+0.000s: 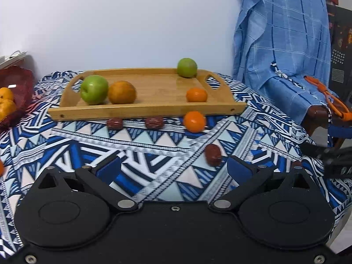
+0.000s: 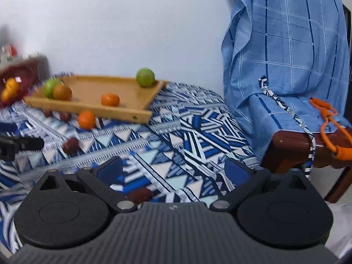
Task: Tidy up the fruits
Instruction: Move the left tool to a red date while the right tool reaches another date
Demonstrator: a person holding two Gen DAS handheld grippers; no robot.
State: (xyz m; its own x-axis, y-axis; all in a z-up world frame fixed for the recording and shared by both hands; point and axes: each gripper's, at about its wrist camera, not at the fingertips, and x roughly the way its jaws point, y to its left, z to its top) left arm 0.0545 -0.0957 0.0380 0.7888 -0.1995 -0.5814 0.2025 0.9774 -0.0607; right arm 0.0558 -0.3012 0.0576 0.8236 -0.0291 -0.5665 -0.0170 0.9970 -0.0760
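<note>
Fruit count on your rectangular bamboo tray (image 1: 154, 110): two green apples (image 1: 94, 89), one brownish-orange round fruit (image 1: 121, 92), one small tangerine (image 1: 196, 95). On the blue patterned tablecloth (image 1: 154, 145) just before it lie another tangerine (image 1: 194, 121) and three dark red dates (image 1: 213, 154). Your left gripper (image 1: 173, 168) and right gripper (image 2: 173, 169) both gape wide, holding nothing.

No readable text, label or number is showing in either view. Nothing legible is appearing on any surface.
</note>
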